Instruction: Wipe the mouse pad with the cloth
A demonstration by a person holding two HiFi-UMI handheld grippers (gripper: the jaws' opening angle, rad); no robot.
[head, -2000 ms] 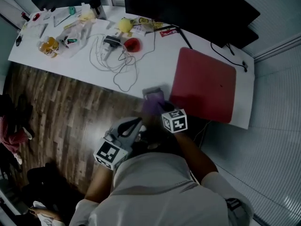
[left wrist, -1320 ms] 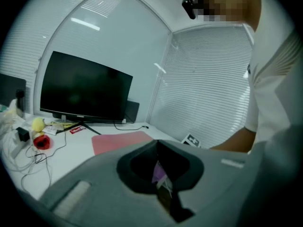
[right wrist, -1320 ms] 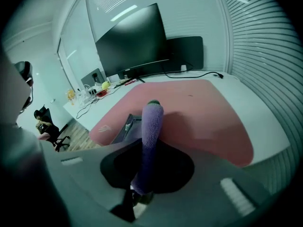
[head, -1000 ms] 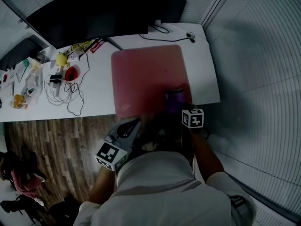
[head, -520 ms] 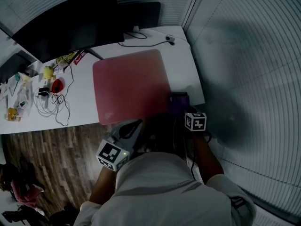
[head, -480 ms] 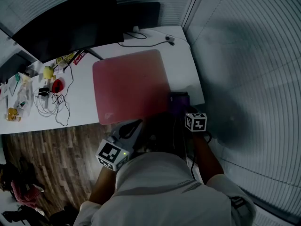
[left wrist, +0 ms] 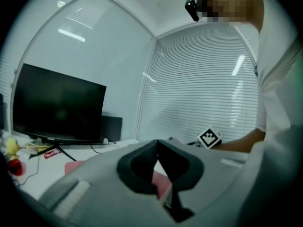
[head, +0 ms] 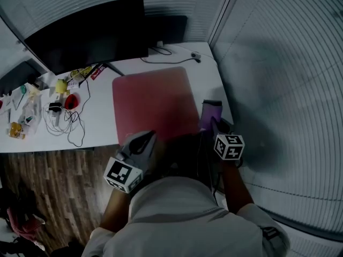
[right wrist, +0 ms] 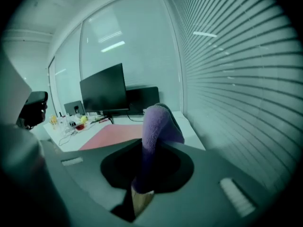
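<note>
The red mouse pad [head: 153,103] lies flat on the white desk [head: 96,127], in front of the monitor. My right gripper [head: 212,125] is shut on a purple cloth [head: 210,113], which hangs beside the pad's right edge, over the desk's right strip. In the right gripper view the cloth [right wrist: 158,122] stands up out of the jaws of the right gripper [right wrist: 147,148], with the pad [right wrist: 113,135] beyond to the left. My left gripper [head: 144,141] hovers at the pad's near edge. Its jaws are shut on nothing in the left gripper view [left wrist: 157,145].
A black monitor [head: 86,33] stands at the back of the desk. White cables [head: 69,122], a red object [head: 71,99] and small clutter [head: 24,116] cover the desk's left part. A wall of blinds [head: 278,79] rises close on the right. Wooden floor [head: 53,181] lies below the desk's front edge.
The right gripper has carried the cloth from left of the pad across to its right edge, then slightly farther back. The left gripper stayed by the pad's near edge, jaws shut.
</note>
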